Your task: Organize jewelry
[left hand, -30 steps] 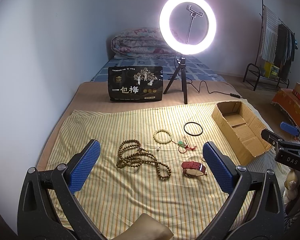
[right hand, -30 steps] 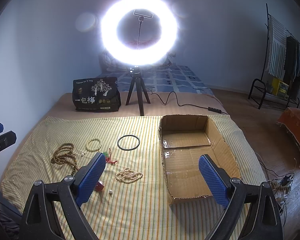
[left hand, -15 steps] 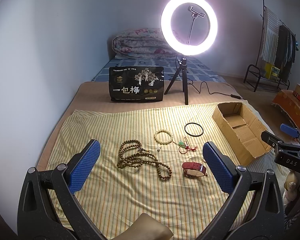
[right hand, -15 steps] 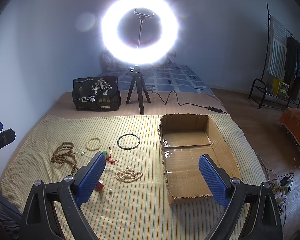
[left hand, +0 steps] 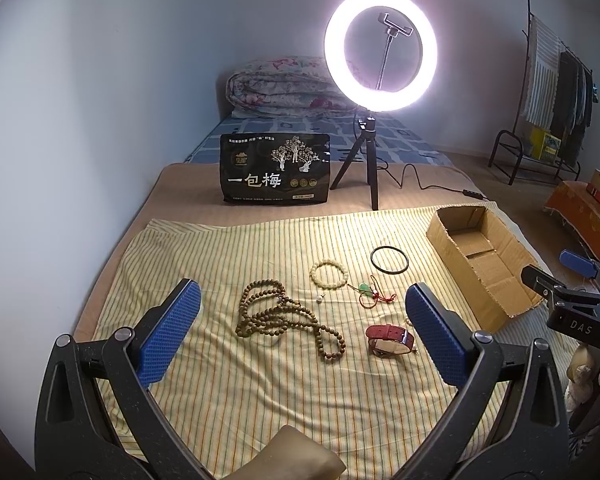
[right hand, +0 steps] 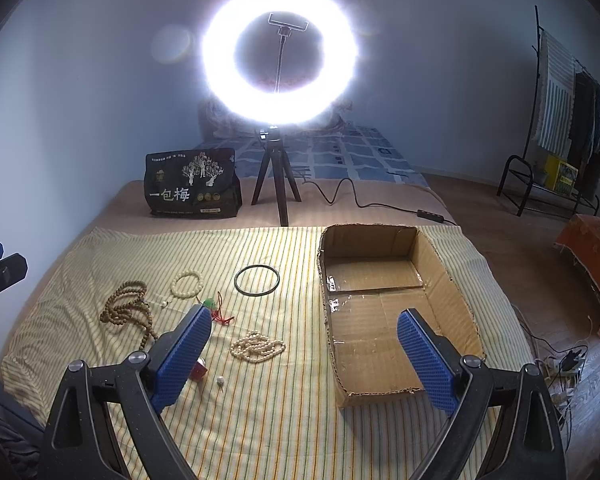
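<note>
Jewelry lies on a striped cloth point(left hand: 260, 380): a long brown bead necklace point(left hand: 284, 320), a pale bead bracelet point(left hand: 329, 275), a black ring bangle point(left hand: 389, 258), a green pendant on red cord point(left hand: 370, 294), a red-strap watch point(left hand: 390, 339). The right wrist view adds a pale bead string point(right hand: 257, 347). An open cardboard box point(right hand: 384, 308) stands to the right and holds no jewelry. My left gripper point(left hand: 300, 332) is open and empty above the necklace. My right gripper point(right hand: 304, 354) is open and empty over the cloth beside the box.
A lit ring light on a tripod point(left hand: 374, 152) and a black printed bag point(left hand: 275, 168) stand behind the cloth. A cable point(right hand: 360, 200) runs right. A folded quilt point(left hand: 284, 88) lies at the back. A clothes rack point(left hand: 556, 108) stands far right.
Both grippers have barely shifted; nothing on the cloth has moved.
</note>
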The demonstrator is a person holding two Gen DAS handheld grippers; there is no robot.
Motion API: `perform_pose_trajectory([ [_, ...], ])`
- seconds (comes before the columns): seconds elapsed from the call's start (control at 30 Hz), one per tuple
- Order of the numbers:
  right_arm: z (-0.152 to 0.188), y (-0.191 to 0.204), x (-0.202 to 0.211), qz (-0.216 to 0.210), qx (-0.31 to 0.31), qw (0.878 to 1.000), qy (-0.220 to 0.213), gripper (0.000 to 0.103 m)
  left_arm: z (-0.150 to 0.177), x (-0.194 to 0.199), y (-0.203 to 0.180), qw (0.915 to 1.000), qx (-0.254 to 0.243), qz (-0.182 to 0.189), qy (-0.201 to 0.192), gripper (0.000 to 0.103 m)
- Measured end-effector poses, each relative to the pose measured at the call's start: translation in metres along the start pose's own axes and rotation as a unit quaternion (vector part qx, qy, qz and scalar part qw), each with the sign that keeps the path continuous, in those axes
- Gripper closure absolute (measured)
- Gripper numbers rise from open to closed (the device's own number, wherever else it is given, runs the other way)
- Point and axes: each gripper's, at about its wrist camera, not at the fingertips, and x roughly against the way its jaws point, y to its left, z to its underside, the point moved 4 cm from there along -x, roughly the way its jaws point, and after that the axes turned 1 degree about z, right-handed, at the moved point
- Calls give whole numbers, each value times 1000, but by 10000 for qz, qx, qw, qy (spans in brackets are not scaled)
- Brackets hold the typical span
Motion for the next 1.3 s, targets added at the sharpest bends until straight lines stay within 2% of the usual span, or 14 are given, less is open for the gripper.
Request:
perform_pose_trajectory([
  [0.33, -1, 4, -3, -11, 28, 10000, 40, 7, -3, -1, 2, 10000, -10, -28, 19, 0],
  [0.8, 1, 5, -22, 60, 165, 9996, 202, 9, 3, -28, 38, 9990, 239, -324, 218, 0],
  [0.87, 4, 5, -29, -1, 198, 9993, 332, 11, 3, -37, 50, 9983, 364, -326, 333, 0],
  [0.93, 6, 6, -36, -62, 199, 9988, 433, 25, 4, -47, 61, 9974, 450, -362, 430, 0],
  [0.97, 6, 7, -38, -113, 194, 9986, 473, 26, 5, -52, 66, 9970, 476, -400, 466, 0],
  [1.1, 10, 14, -53, -519, 67, 9966, 638, 27, 11, -73, 86, 9946, 683, -214, 749, 0],
  [1.17, 12, 20, -60, -700, 93, 9951, 690, 27, 13, -83, 94, 9929, 785, -98, 888, 6],
  [1.23, 14, 31, -65, -806, 302, 9935, 739, 27, 13, -92, 98, 9919, 746, -71, 1029, 13],
  [1.3, 17, 46, -69, -914, 695, 9902, 799, 22, 14, -101, 96, 9913, 624, -7, 1158, 14],
])
